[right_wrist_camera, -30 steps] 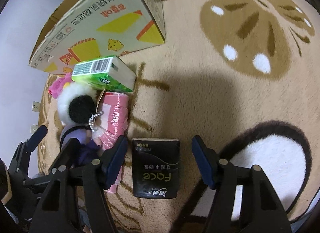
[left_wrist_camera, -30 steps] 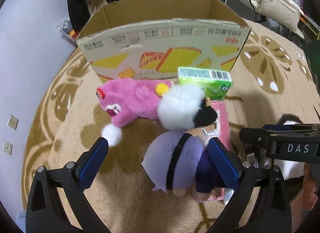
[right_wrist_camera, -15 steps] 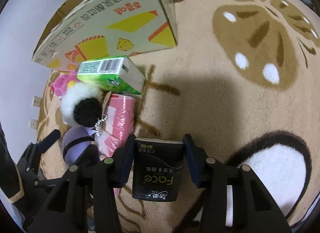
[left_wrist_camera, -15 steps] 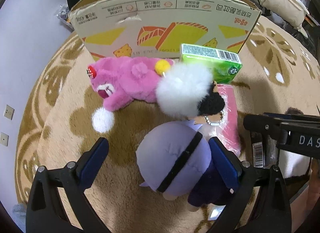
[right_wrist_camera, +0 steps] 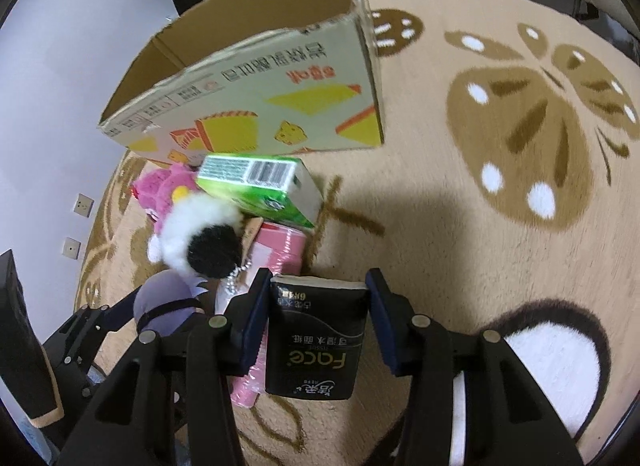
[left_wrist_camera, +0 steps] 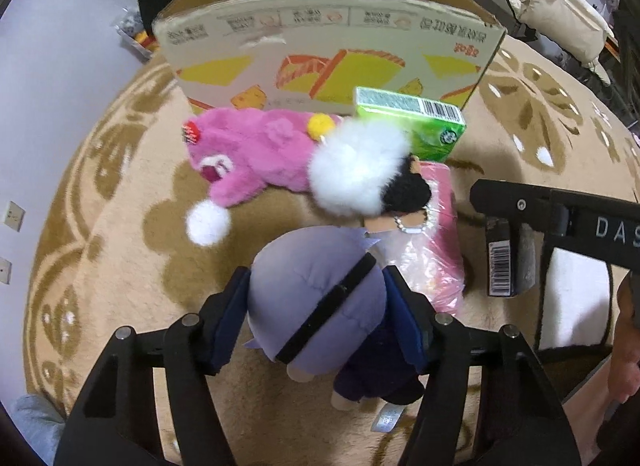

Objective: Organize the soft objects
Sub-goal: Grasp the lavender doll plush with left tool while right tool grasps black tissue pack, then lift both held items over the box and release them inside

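Left wrist view: my left hand-held gripper [left_wrist_camera: 316,302] points steeply down at the rug [left_wrist_camera: 120,250]. Its jaws have just been closing, and both blue pads [left_wrist_camera: 228,318] now press the sides of the lavender plush doll [left_wrist_camera: 316,290], which lies head-up between them on the rug. I count two more soft toys beyond it: one pink plush bear [left_wrist_camera: 248,157] on its side, and one white-and-black pompom toy [left_wrist_camera: 360,173] touching the bear and overlapping the doll's upper edge. One green tissue box [left_wrist_camera: 412,125] sits just in front of the one open cardboard carton [left_wrist_camera: 328,61]. One pink wrapped pack [left_wrist_camera: 436,242] lies beside the doll, to its right. At the right edge, my right hand-held gripper [left_wrist_camera: 516,262] crosses the frame with a dark pack in it; part of a hand [left_wrist_camera: 624,350] shows below.

Right wrist view: the right hand-held gripper [right_wrist_camera: 318,322] also tilts steeply down. Its jaws sit narrow, both pads against the long sides of the one black tissue pack [right_wrist_camera: 316,342]; the pack's far end hangs over the pink wrapped pack [right_wrist_camera: 276,250]. Whether it is clear of the rug [right_wrist_camera: 440,225] I cannot tell. Beyond: the green tissue box [right_wrist_camera: 260,189], pompom toy [right_wrist_camera: 204,234], a sliver of pink plush bear [right_wrist_camera: 156,189], and the cardboard carton [right_wrist_camera: 260,81]. Lower left, the doll [right_wrist_camera: 164,302] in the left hand-held gripper [right_wrist_camera: 132,314].
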`<state>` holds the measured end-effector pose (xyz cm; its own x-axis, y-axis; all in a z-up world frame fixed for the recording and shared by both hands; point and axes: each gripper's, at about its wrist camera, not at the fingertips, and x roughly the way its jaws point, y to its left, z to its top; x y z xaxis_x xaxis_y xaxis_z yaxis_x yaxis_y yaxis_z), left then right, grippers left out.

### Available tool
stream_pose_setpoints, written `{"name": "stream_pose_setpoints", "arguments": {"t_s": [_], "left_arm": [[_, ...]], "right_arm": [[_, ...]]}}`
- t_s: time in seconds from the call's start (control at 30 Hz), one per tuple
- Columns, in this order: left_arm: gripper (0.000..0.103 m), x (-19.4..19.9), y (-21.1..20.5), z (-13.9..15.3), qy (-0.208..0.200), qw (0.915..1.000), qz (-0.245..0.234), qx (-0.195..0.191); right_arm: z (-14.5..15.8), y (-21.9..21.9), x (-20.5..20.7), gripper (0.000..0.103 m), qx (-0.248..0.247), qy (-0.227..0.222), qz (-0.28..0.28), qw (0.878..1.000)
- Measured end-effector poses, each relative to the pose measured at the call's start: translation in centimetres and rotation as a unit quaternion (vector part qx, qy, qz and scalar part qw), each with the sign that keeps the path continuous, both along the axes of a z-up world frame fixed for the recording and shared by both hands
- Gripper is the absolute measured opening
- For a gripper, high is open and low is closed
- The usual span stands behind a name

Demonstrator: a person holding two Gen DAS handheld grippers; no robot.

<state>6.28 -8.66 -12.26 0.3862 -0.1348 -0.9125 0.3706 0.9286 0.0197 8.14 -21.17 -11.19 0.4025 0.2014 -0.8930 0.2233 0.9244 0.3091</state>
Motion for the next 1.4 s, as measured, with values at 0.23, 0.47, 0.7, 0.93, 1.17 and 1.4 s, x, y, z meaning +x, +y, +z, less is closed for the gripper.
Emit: {"name": "stream_pose_setpoints", "arguments": {"t_s": [0.23, 0.47, 0.7, 0.93, 1.17, 1.4], "left_arm": [[0.065, -0.6, 1.3, 1.9, -0.049, 0.9986, 0.019, 0.005], [0.065, -1.3, 2.2, 4.0, -0.103, 0.9943, 0.023, 0.011], [0.065, -1.6, 2.6, 6.5, -0.156, 0.9875, 0.019, 0.015], [0.065, -1.7, 3.6, 8.3, -0.182, 0.9828, 0.034, 0.006], [0.065, -0.9, 4.5, 10.2, -0.212, 0.976, 0.05, -0.003], [0.065, 0.7, 4.8, 12.0, -0.244, 0.9679, 0.058, -0.009]], "right_arm": [[1.4, -0.5, -0.9, 0.05, -0.006, -0.032, -0.015, 0.999], [4.2, -1.2, -1.9, 0.05, -0.018, -0.093, -0.031, 0.995], [7.8, -0.1, -2.0, 0.05, -0.051, -0.168, -0.021, 0.984], [10.4, 0.9, -2.2, 0.05, -0.093, -0.22, -0.013, 0.971], [11.9, 1.6, -1.2, 0.05, -0.123, -0.244, -0.009, 0.962], [13.0, 2.2, 0.1, 0.05, -0.163, -0.264, 0.001, 0.951]]}}
